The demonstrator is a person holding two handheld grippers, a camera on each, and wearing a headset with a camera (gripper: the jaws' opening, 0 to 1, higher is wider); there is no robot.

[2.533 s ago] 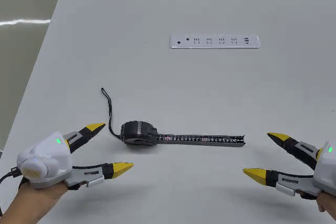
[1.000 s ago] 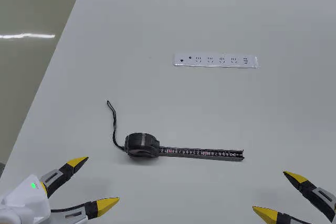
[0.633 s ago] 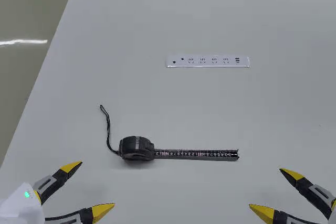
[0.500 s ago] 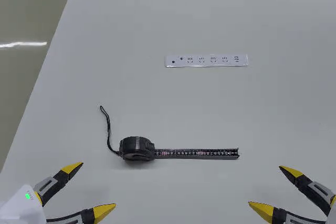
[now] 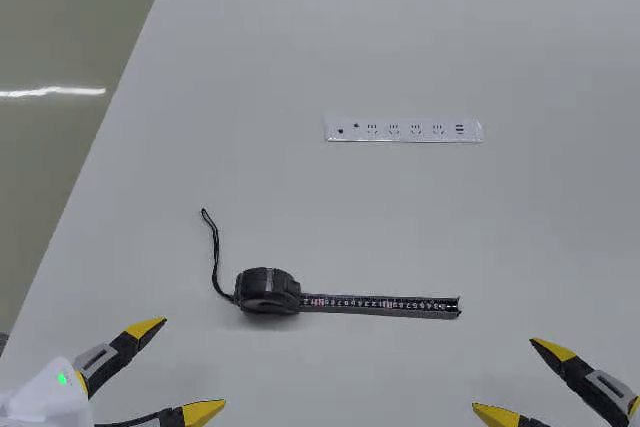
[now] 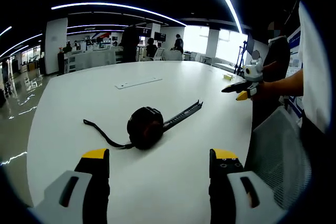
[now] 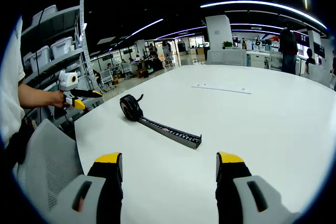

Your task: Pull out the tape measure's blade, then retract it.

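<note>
Shows tape measure [image 5: 268, 290] lying on table [image 5: 300, 67], blade [image 5: 385, 304] extended toward 3 o'clock, suggesting pull-out done and retraction pending. Sets left gripper [image 5: 180, 367] at 7 o'clock and right gripper [image 5: 517, 379] at 5 o'clock of it, both spread wide and empty, likely flanking its two ends for that step.

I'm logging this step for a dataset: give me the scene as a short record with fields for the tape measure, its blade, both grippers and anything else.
tape measure: black, on the white table, wrist strap trailing off it
blade: pulled out, flat on the table
left gripper: open, empty, apart from the case
right gripper: open, empty, apart from the blade tip
other: white power strip farther back
</note>
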